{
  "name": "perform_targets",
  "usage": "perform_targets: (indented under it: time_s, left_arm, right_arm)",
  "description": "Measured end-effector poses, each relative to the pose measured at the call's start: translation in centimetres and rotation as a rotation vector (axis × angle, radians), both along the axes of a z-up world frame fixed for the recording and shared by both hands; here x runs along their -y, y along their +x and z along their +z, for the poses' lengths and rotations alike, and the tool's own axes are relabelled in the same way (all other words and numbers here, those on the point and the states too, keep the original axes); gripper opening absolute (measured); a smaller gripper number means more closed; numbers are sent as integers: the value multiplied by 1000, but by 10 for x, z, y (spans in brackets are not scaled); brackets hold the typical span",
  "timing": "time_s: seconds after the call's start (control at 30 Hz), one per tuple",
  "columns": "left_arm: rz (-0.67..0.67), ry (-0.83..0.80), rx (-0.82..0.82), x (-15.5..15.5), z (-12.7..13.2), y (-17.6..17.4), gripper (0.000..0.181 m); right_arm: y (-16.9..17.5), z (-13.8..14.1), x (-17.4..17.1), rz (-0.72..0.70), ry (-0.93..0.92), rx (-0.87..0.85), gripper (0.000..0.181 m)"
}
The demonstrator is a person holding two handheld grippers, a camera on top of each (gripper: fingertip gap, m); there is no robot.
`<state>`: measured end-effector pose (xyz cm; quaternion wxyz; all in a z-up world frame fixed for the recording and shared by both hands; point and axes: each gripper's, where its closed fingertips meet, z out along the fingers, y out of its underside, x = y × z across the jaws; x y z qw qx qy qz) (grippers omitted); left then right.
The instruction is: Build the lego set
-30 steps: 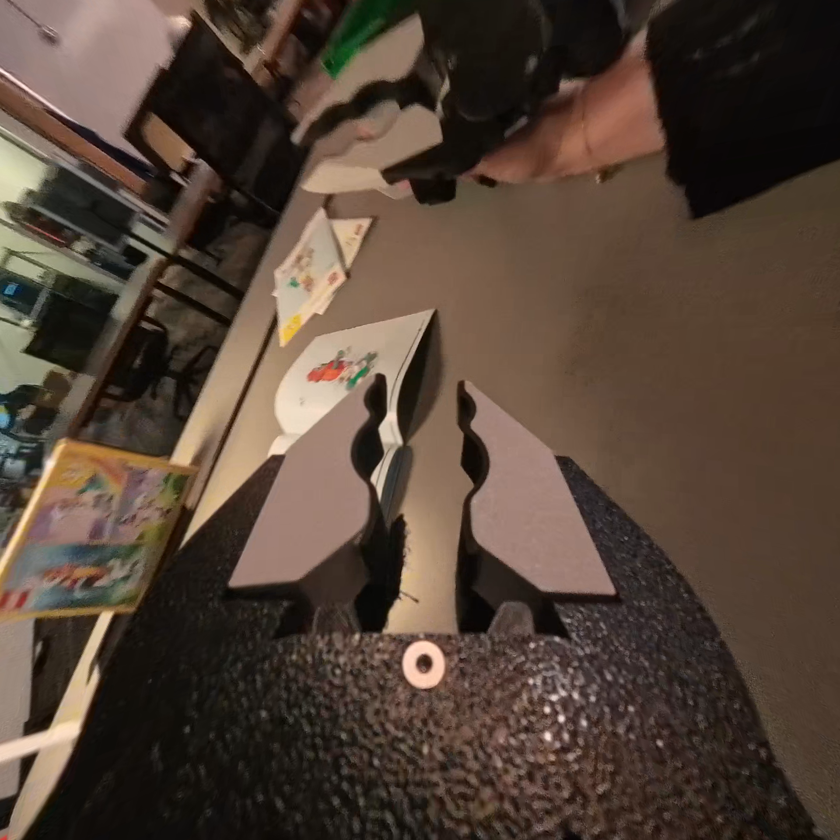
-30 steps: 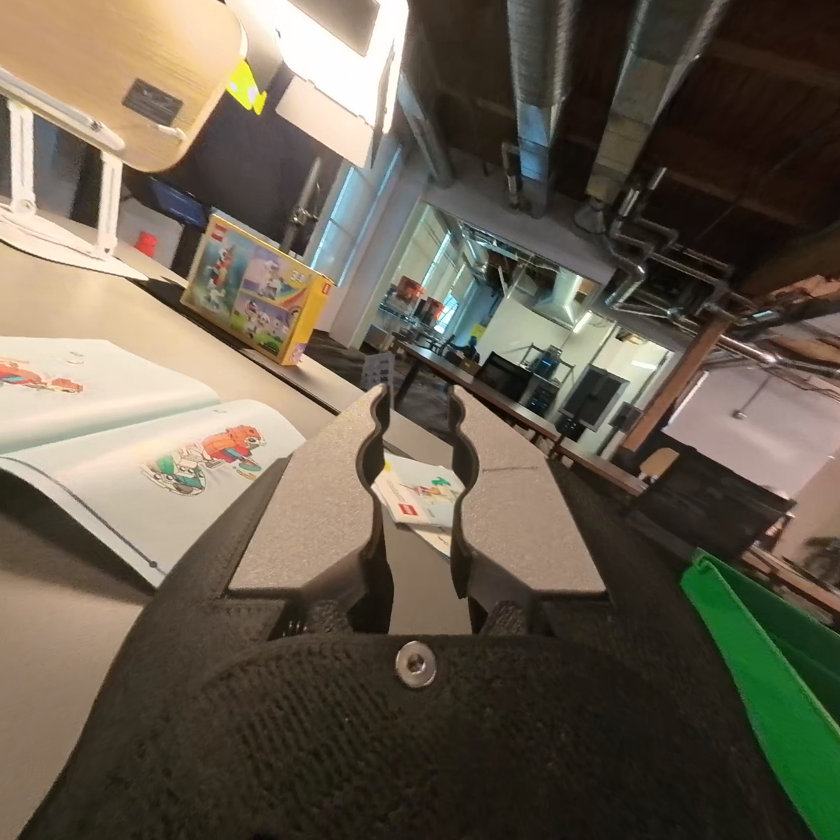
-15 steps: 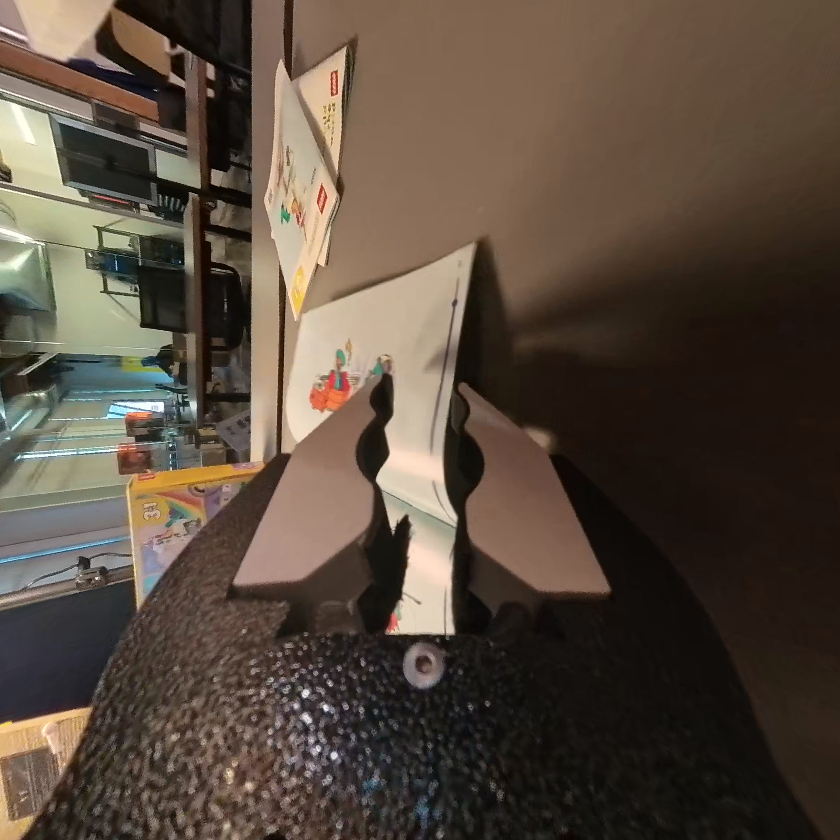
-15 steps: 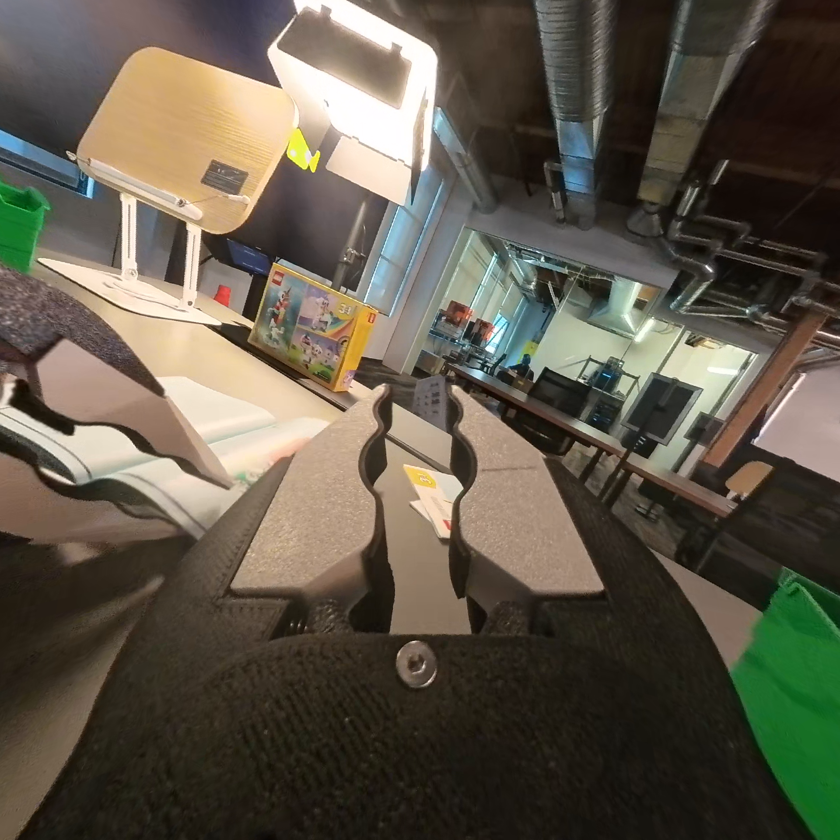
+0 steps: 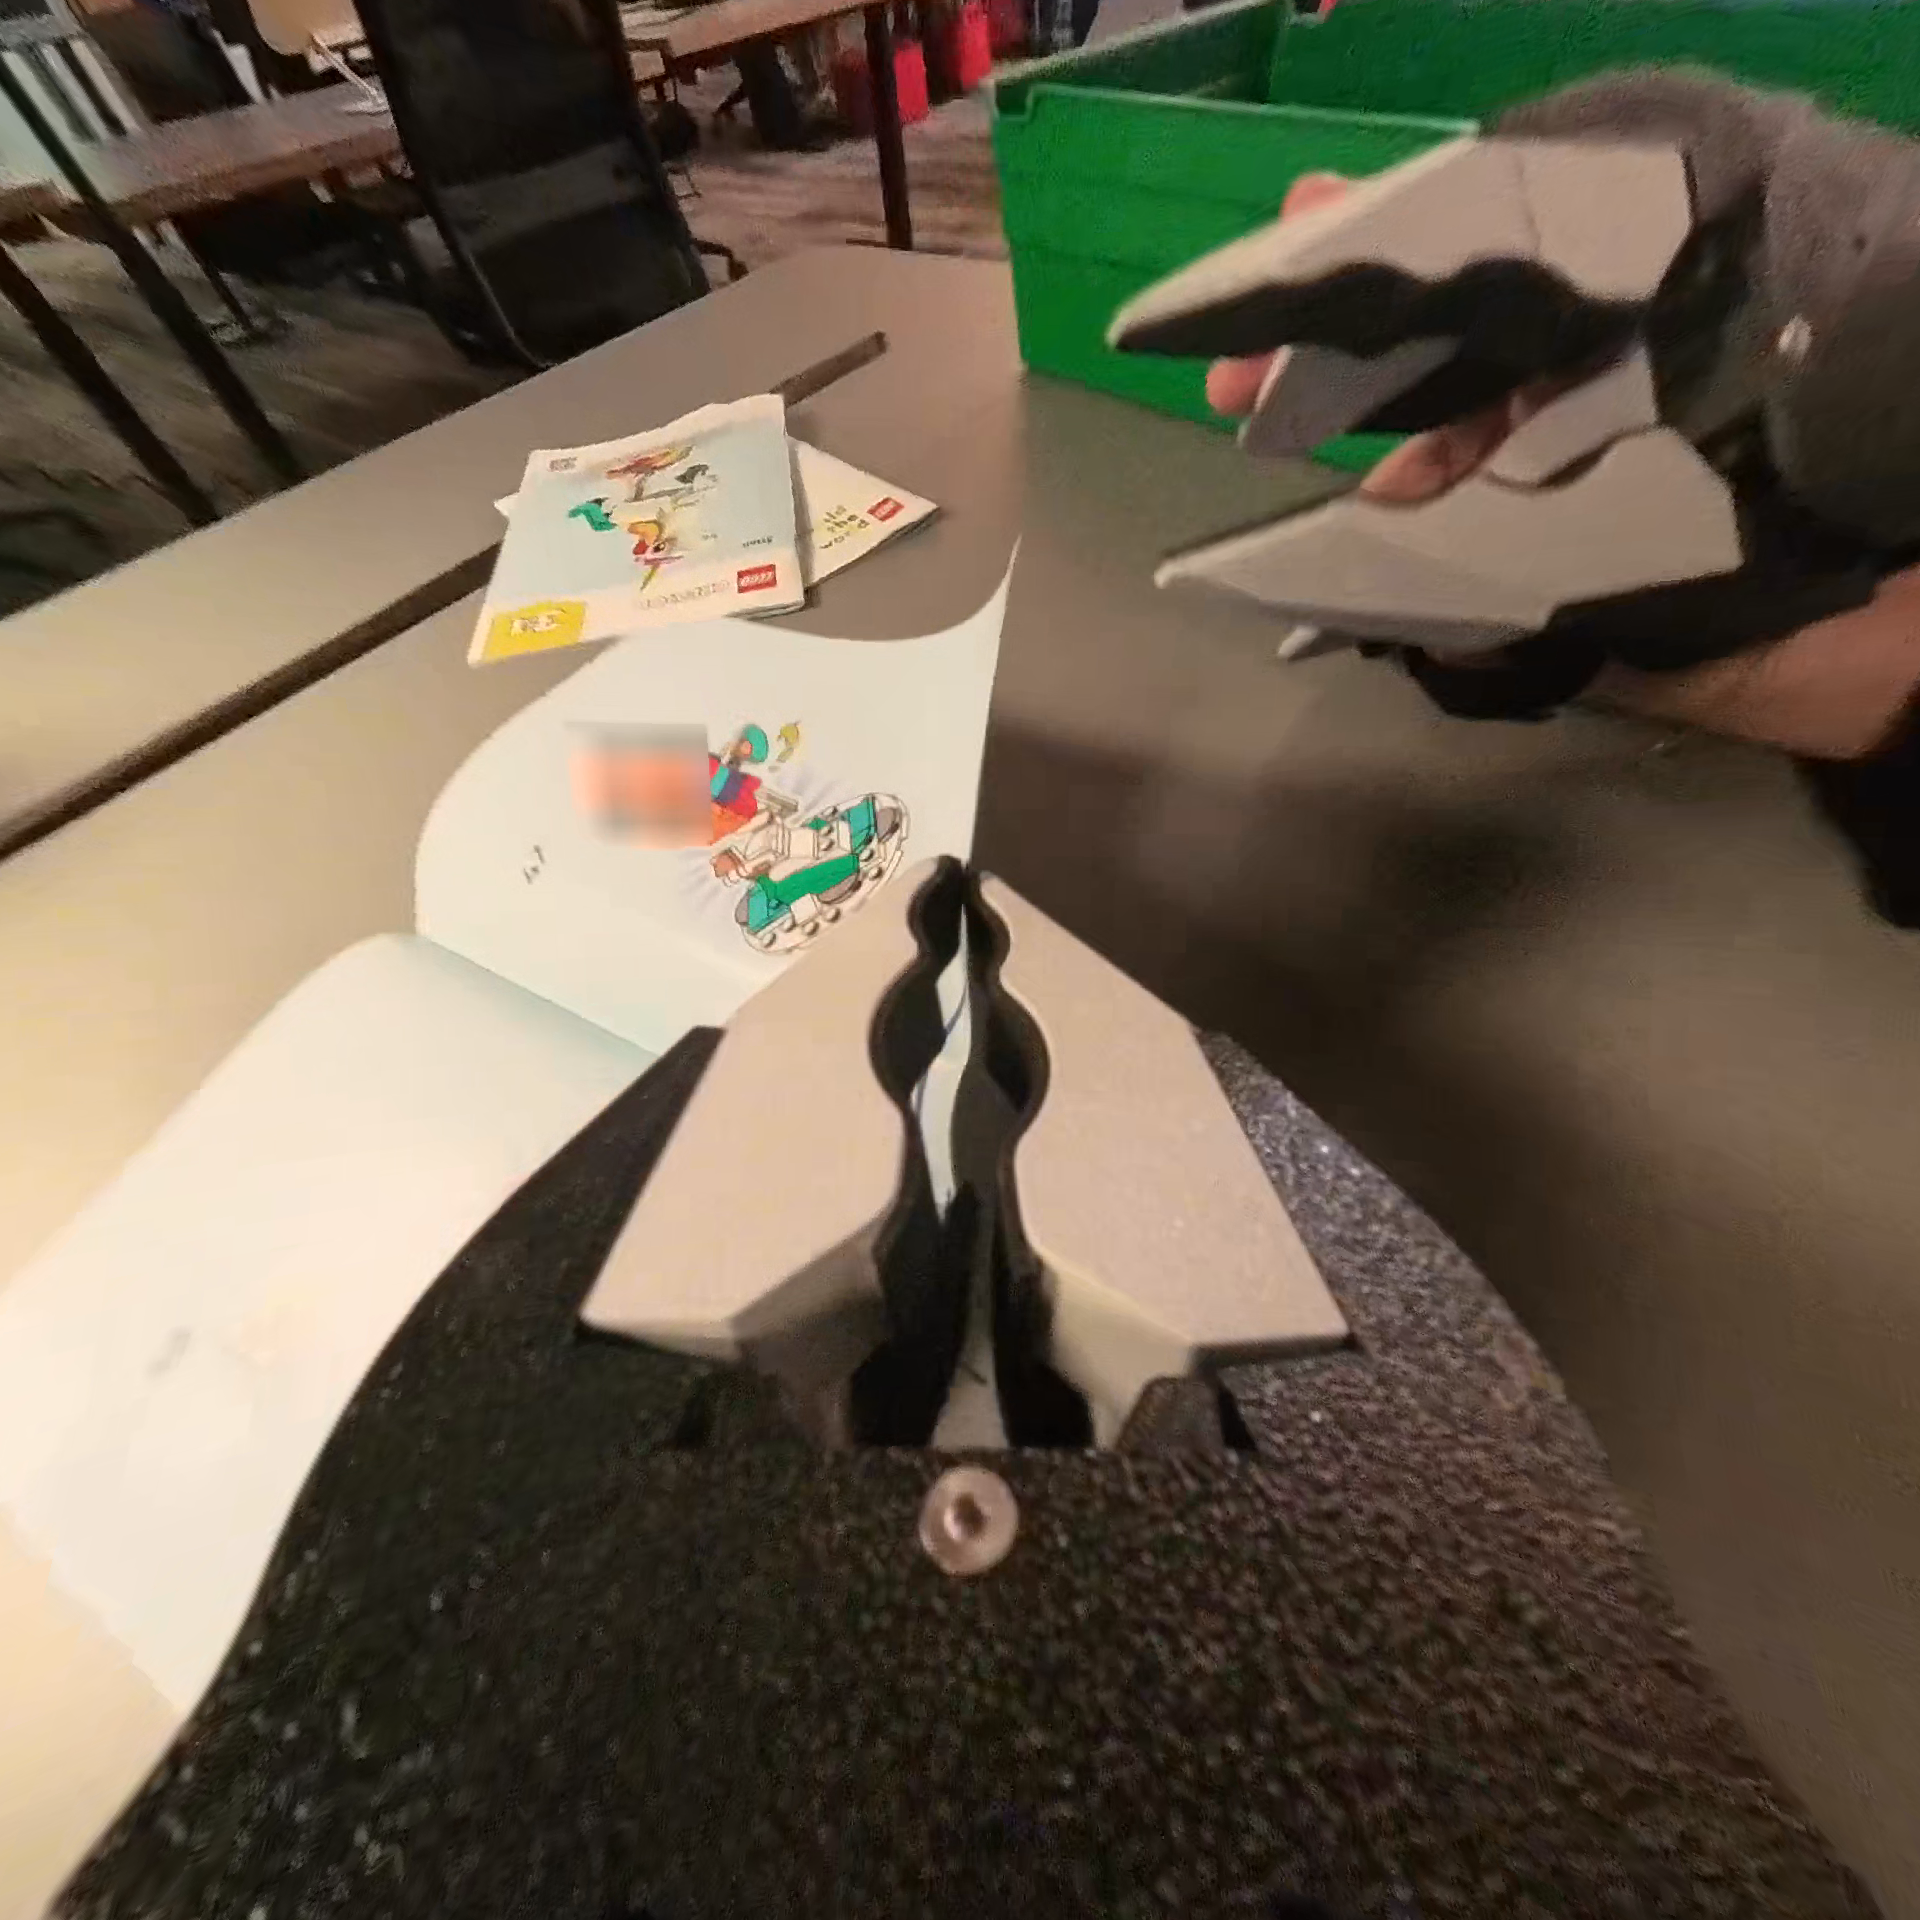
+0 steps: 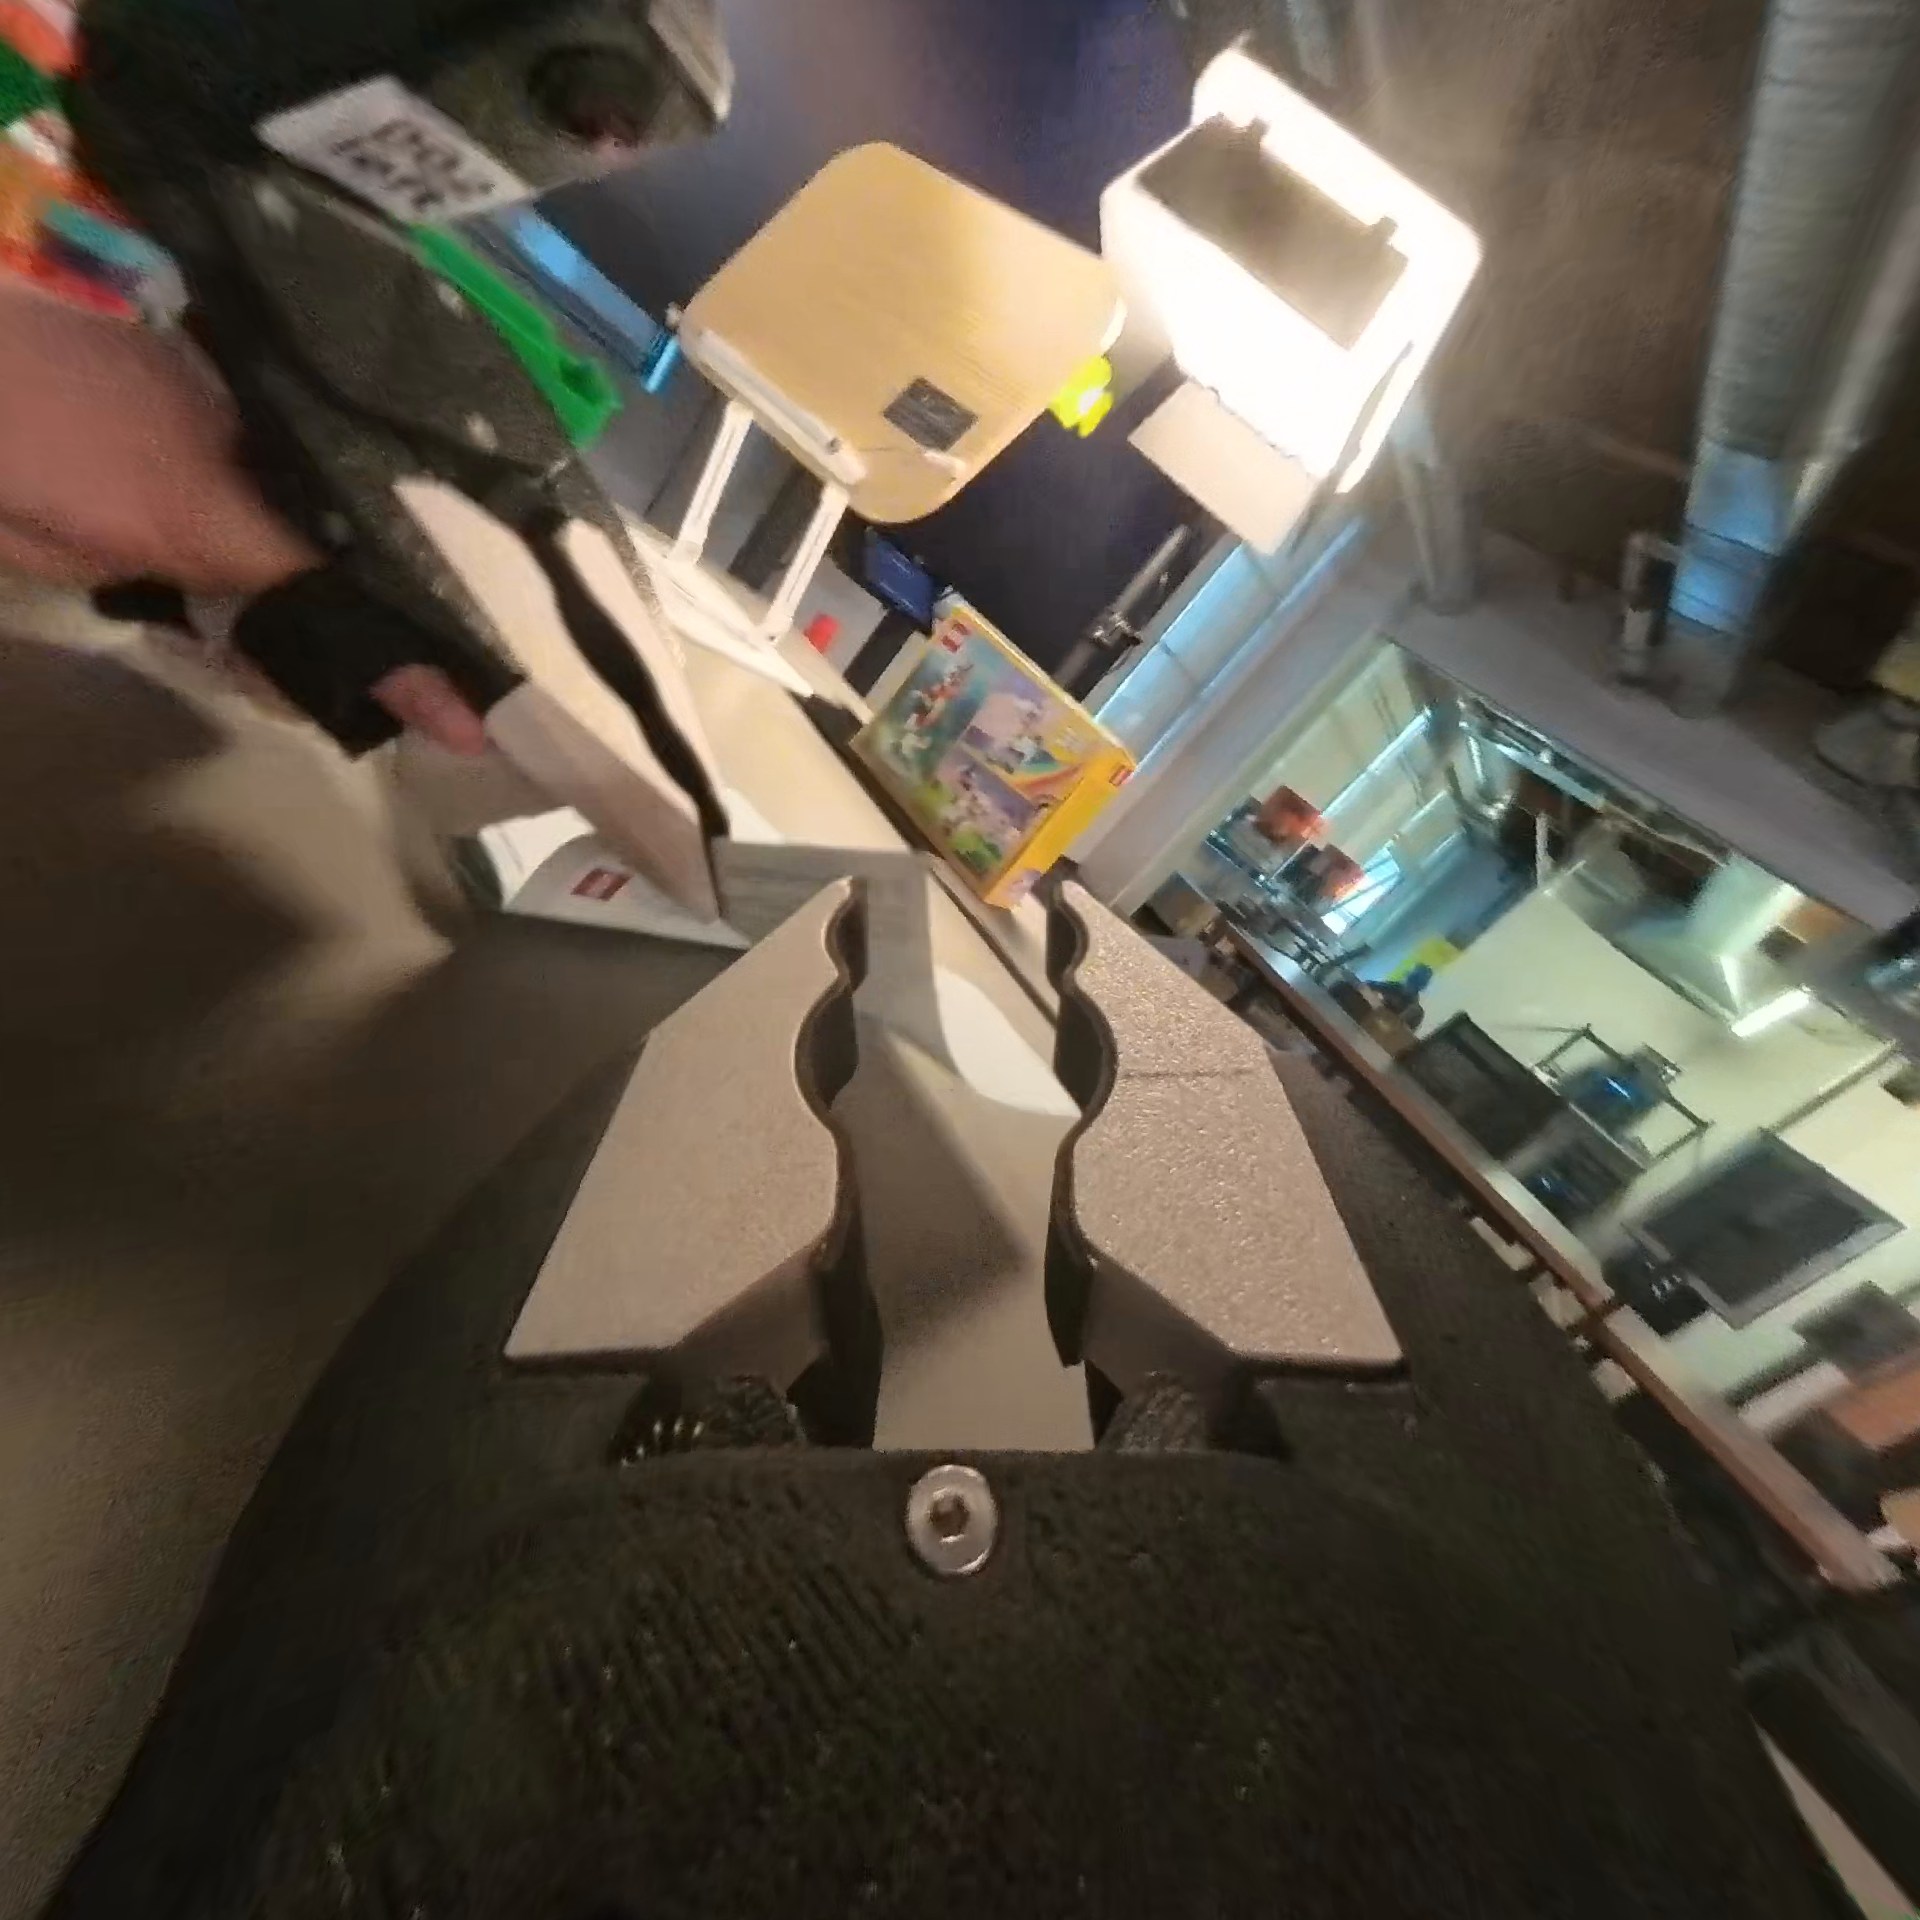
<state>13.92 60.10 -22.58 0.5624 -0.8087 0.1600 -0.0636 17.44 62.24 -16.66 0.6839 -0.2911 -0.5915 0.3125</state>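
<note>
Left gripper (image 5: 961, 883): we see it pinched on a page (image 5: 727, 821) of the open instruction booklet.
Right gripper (image 6: 951, 904): parted, empty.
Small booklets (image 5: 649, 530): at 11 o'clock on the table (image 5: 1455, 1039).
Lego box (image 6: 992, 764): at 12 o'clock, right view.

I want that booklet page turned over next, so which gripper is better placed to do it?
Left. The left gripper is shut on the pale blue instruction booklet page, lifting its edge, while the right gripper is open, holding nothing.
</note>
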Motion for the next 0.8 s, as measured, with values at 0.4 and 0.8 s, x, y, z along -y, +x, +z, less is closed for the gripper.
perform_targets:
  time_s: [0.4, 0.8]
  left_arm:
    - [-19, 15, -114, 4, -7, -4, 0]
    - [-12, 29, -153, 3, -5, -5, 0]
  right_arm:
    - [-11, -30, 21, 79, 49, 162, 28]
    - [-12, -31, 21, 68, 64, 167, 24]
